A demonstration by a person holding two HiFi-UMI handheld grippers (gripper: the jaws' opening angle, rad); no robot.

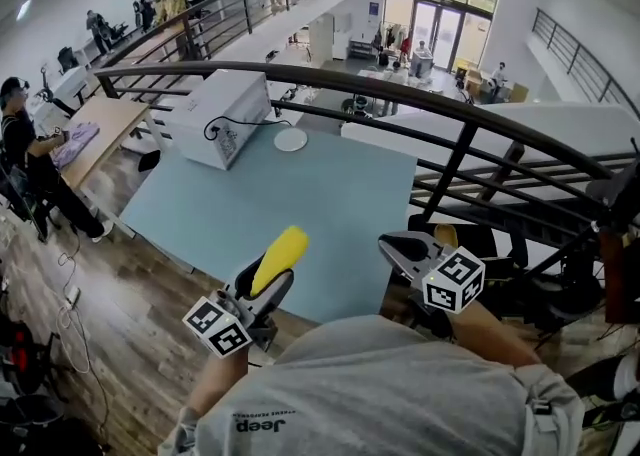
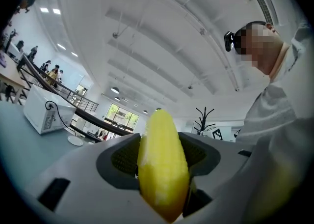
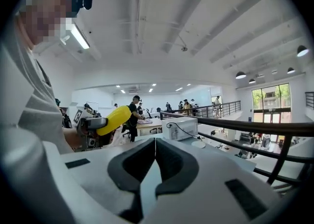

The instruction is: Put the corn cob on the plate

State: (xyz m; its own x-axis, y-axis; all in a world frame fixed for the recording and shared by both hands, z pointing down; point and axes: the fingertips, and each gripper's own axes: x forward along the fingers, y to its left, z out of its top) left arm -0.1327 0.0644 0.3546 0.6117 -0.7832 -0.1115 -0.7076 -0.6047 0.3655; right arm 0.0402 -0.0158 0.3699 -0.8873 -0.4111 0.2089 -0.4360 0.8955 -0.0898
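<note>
A yellow corn cob [image 1: 280, 257] sticks out forward from my left gripper [image 1: 270, 279], whose jaws are shut on its lower half. In the left gripper view the corn cob [image 2: 162, 164] fills the gap between the dark pads [image 2: 125, 159]. A small white plate [image 1: 290, 139] lies at the far side of the pale blue table [image 1: 320, 214], far ahead of both grippers. The same plate [image 2: 75, 140] is small and distant at left in the left gripper view. My right gripper [image 1: 402, 249] hangs at the table's near right corner, shut with nothing in it [image 3: 155, 142].
A white box [image 1: 215, 114] with a black cable stands on the table's far left, close to the plate. A dark railing [image 1: 400, 94] curves behind the table and down its right side. Several people work at desks at far left.
</note>
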